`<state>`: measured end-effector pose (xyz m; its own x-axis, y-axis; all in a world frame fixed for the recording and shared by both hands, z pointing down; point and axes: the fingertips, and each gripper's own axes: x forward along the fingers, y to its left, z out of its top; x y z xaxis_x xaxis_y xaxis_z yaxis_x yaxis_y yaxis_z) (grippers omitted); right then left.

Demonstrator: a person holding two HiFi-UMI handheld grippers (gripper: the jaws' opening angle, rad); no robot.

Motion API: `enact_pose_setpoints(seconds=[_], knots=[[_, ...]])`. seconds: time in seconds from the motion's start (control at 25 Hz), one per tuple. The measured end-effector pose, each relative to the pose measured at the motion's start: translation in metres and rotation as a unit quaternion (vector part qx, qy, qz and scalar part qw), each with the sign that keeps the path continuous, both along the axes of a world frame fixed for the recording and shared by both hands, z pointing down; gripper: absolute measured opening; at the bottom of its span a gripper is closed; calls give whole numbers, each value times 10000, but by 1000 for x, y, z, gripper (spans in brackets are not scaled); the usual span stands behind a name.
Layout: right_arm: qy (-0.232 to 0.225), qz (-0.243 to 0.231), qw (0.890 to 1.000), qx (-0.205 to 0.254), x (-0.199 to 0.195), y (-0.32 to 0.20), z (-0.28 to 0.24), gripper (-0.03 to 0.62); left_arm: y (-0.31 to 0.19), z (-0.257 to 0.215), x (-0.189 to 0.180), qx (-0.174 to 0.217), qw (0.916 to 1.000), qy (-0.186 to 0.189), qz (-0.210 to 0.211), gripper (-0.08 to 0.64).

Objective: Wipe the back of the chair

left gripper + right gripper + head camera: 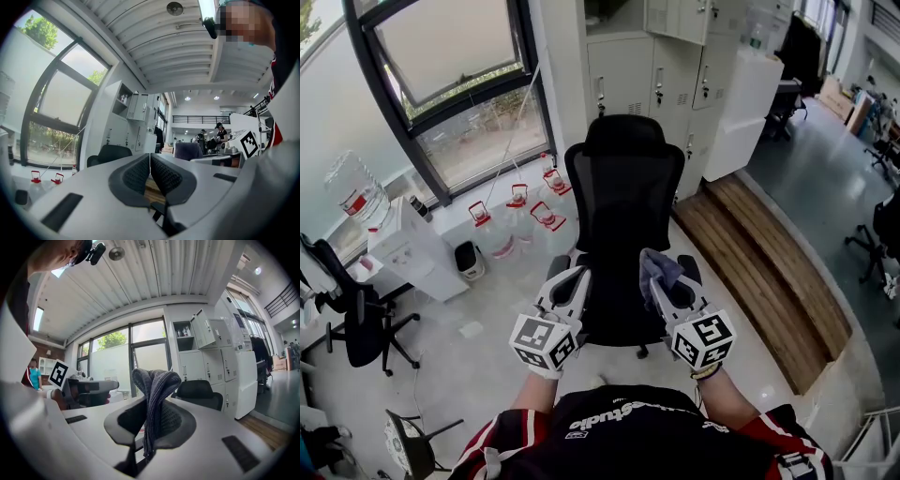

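Note:
A black mesh office chair [624, 202] with a headrest stands ahead of me, its back facing me; its headrest top shows in the left gripper view [111, 153] and the right gripper view [198, 391]. My right gripper [660, 272] is held up in front of the chair back, shut on a grey-purple cloth [656, 265] that sticks up between its jaws [154, 399]. My left gripper [570, 281] hovers beside it at the same height, jaws pressed together with nothing between them [150, 174]. Neither gripper touches the chair.
Grey lockers [661, 75] and a white cabinet [741, 103] stand behind the chair. Water bottles with red handles [530, 211] and a water dispenser [408, 248] sit left under the window. A wooden step [769, 272] runs at right. Another black chair [352, 314] stands far left.

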<state>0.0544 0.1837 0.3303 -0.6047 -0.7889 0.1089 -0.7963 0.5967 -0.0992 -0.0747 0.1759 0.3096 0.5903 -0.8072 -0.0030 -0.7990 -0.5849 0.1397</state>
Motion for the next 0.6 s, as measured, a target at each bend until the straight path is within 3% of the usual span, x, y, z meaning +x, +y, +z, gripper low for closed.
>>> enact_pose_setpoints(seconds=[0.6], knots=[[20, -24, 10000, 36, 5, 2, -7, 61, 3, -3, 9, -12, 10000, 14, 12, 25]])
